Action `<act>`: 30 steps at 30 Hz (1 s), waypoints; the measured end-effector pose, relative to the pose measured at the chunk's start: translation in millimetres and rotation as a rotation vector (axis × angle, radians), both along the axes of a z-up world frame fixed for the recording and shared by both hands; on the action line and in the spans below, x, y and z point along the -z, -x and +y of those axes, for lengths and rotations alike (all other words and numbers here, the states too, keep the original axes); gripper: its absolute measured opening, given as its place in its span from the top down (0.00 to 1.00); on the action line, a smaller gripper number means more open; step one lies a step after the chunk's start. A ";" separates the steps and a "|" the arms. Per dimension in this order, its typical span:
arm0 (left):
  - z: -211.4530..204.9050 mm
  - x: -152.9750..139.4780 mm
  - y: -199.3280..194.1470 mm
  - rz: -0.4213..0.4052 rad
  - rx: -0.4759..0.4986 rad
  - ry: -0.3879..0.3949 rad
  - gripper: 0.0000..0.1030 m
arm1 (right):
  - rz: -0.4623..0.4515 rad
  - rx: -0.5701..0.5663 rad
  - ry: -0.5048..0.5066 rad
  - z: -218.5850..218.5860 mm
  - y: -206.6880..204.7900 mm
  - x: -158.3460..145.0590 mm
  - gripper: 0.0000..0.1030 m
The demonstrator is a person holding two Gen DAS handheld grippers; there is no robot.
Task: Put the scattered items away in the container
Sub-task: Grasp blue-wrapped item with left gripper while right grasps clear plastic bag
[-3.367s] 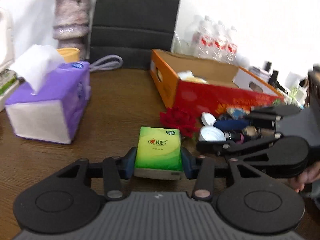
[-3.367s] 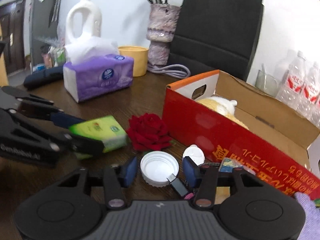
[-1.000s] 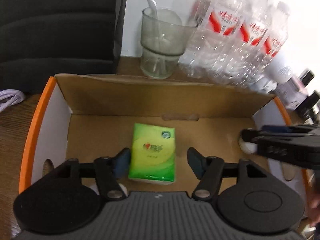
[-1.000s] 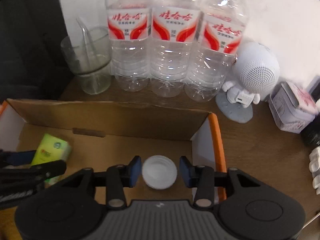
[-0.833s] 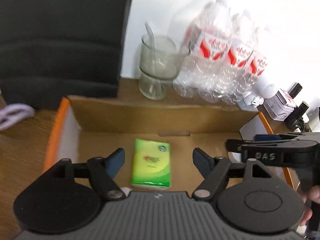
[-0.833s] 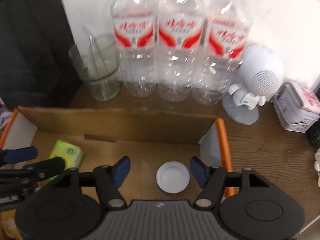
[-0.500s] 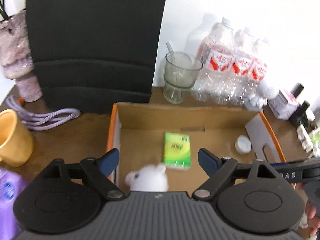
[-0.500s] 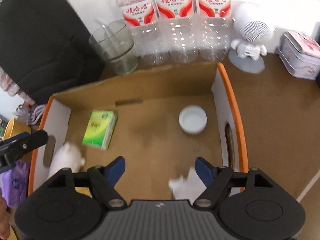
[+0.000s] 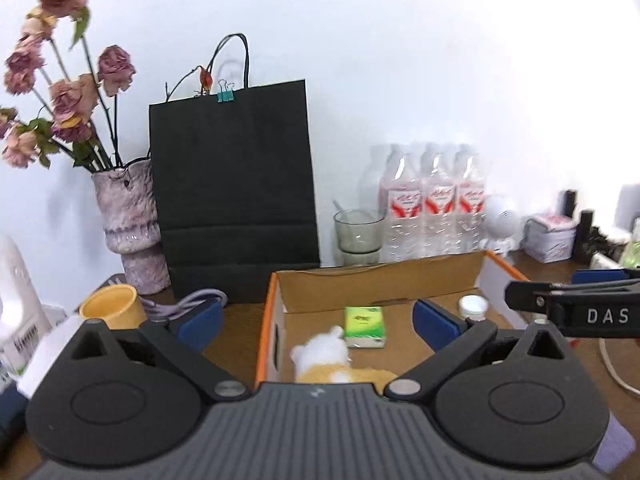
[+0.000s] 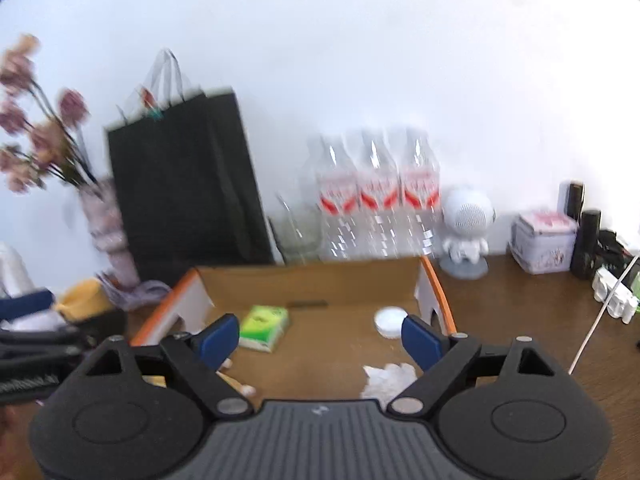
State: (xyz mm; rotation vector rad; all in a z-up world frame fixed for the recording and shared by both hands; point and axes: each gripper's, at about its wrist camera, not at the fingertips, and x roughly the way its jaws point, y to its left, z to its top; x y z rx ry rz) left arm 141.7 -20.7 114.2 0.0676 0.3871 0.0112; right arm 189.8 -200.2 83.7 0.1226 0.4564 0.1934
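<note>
Both wrist cameras sit above the near end of the cardboard box, facing level toward the white wall. The left view looks from the box's left, the right view from nearer its right and is blurred. Both share the box, black paper bag, water bottles and flower vase.
</note>
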 end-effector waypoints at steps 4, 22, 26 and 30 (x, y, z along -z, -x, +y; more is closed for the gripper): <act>-1.0 6.4 22.4 0.018 -0.010 0.025 0.00 | -0.003 0.037 0.012 -1.2 24.7 5.0 0.09; 9.6 91.2 220.4 0.087 -0.046 0.073 0.00 | 0.061 0.093 -0.086 -15.2 261.7 100.9 0.02; 3.9 88.8 248.9 0.061 0.002 0.094 0.00 | 0.025 0.088 -0.059 -17.3 294.2 109.0 0.02; -6.3 99.7 263.8 0.078 0.036 0.048 0.00 | 0.040 0.088 -0.061 -21.1 305.8 113.4 0.02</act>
